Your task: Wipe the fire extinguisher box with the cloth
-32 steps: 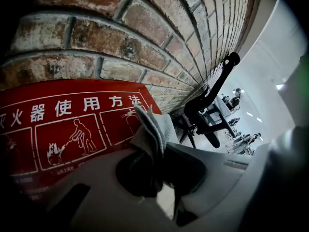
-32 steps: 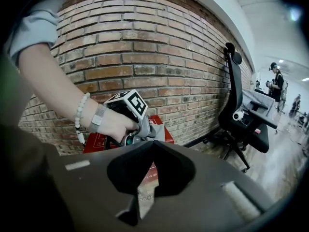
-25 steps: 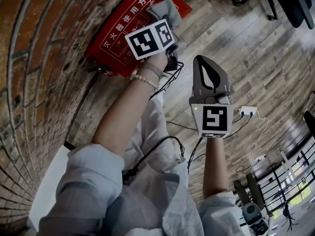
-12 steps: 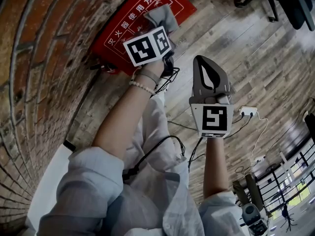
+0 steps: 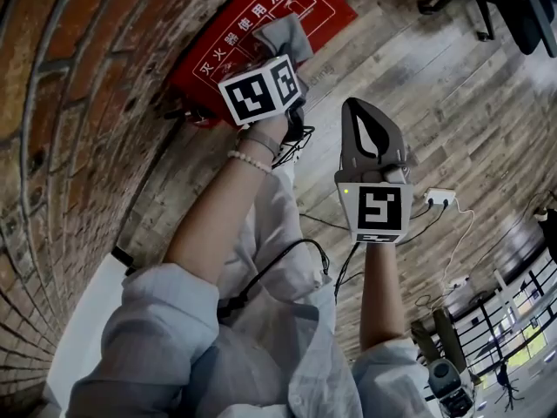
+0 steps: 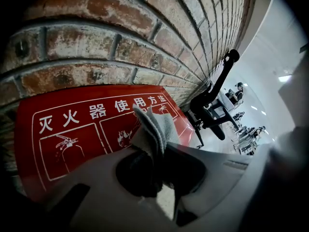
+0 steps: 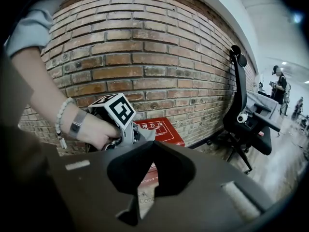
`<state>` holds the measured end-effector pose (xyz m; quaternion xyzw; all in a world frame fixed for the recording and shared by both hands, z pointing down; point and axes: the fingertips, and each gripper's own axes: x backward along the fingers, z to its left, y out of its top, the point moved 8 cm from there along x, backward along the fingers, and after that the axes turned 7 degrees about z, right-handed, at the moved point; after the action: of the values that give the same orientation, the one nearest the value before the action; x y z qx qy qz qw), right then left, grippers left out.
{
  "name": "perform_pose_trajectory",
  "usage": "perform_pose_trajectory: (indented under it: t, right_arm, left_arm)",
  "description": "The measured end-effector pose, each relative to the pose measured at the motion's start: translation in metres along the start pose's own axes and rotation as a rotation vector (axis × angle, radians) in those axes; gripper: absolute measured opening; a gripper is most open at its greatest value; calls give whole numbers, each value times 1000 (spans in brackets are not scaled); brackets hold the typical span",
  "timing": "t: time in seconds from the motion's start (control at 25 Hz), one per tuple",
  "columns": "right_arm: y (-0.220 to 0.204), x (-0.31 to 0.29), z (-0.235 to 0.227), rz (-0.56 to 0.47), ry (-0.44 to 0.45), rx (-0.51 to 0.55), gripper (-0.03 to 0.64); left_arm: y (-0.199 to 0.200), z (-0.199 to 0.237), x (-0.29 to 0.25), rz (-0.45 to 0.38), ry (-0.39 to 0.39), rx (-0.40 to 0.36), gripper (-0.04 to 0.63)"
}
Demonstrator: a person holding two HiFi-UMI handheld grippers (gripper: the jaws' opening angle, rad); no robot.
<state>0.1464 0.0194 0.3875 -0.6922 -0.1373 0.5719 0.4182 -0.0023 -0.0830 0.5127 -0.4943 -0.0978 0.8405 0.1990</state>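
Sleeves [image 5: 165,320]: pale grey, loose, pushed up
Bracelet [image 5: 248,161]: pale beads
Band [image 5: 261,140]: grey, just beside the bracelet
Cable [image 5: 300,243]: black, looping below the bracelet

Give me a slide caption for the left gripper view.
Left gripper holding a grey cloth before the red box under a brick wall.

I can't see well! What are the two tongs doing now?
Left tongs: shut on the cloth.
Right tongs: shut, empty.
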Motion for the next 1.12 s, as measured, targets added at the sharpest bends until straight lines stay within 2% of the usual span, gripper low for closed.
perform_pose_trajectory:
  t: [1.12]
  right_arm:
    - [15,-3,58,-5,35,46,8]
  left_arm:
    - [-48,60,59,38,33,-29,9]
